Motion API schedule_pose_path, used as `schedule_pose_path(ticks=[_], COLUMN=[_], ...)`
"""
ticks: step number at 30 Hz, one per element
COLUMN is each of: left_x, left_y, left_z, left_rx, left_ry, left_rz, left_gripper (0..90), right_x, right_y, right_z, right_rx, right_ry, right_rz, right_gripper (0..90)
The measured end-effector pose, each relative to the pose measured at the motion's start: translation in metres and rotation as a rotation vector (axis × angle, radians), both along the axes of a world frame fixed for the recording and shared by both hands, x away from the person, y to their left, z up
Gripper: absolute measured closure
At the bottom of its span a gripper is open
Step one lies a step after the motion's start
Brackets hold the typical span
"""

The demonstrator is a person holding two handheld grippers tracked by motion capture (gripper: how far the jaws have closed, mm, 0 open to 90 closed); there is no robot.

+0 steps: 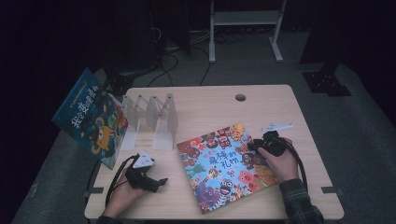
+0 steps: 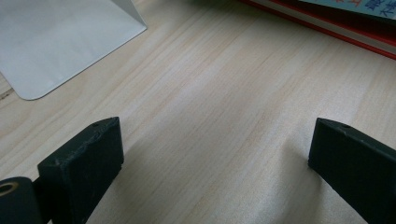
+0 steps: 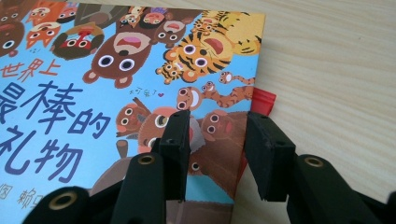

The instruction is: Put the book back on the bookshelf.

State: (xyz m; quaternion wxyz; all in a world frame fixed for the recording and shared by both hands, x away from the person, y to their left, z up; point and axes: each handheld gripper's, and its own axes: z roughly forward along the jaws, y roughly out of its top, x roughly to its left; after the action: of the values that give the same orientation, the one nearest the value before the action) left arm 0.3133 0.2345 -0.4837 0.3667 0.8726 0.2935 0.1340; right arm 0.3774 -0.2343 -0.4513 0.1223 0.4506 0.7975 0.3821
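Observation:
A picture book (image 1: 219,163) with cartoon animals on a blue cover lies flat on the wooden table (image 1: 210,107), right of the middle. My right gripper (image 1: 256,143) rests over its right edge. In the right gripper view its jaws (image 3: 218,116) stand apart above the cover (image 3: 93,70) near the edge, with a red inner corner (image 3: 262,100) poking out; nothing is pinched between them. My left gripper (image 1: 159,182) lies on the table left of the book. Its jaws (image 2: 215,123) are wide open over bare wood.
A second blue picture book (image 1: 88,116) leans against a white book rack (image 1: 154,114) at the table's left rear. The rack's white base plate (image 2: 56,42) and the flat book's red edge (image 2: 336,28) lie ahead of the left gripper. A cable hole (image 1: 240,97) sits near the back edge.

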Motion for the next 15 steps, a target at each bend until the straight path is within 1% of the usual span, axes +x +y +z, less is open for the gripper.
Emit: schedule_pose_path(ticks=[3, 8, 15], left_x=[0.0, 0.0, 0.0], left_y=[0.0, 0.0, 0.0], left_z=[0.0, 0.0, 0.0], left_rx=[0.0, 0.0, 0.0], left_ry=[0.0, 0.0, 0.0], left_rz=[0.0, 0.0, 0.0], left_gripper=[2.7, 2.7, 2.7], right_x=[0.005, 0.01, 0.017], right_y=[0.003, 0.006, 0.012], right_z=[0.001, 0.0, 0.002], right_rx=[-0.004, 0.004, -0.016], right_ry=[0.001, -0.002, 0.002], right_rz=[0.007, 0.008, 0.021], right_gripper=[60.0, 60.2, 60.3])
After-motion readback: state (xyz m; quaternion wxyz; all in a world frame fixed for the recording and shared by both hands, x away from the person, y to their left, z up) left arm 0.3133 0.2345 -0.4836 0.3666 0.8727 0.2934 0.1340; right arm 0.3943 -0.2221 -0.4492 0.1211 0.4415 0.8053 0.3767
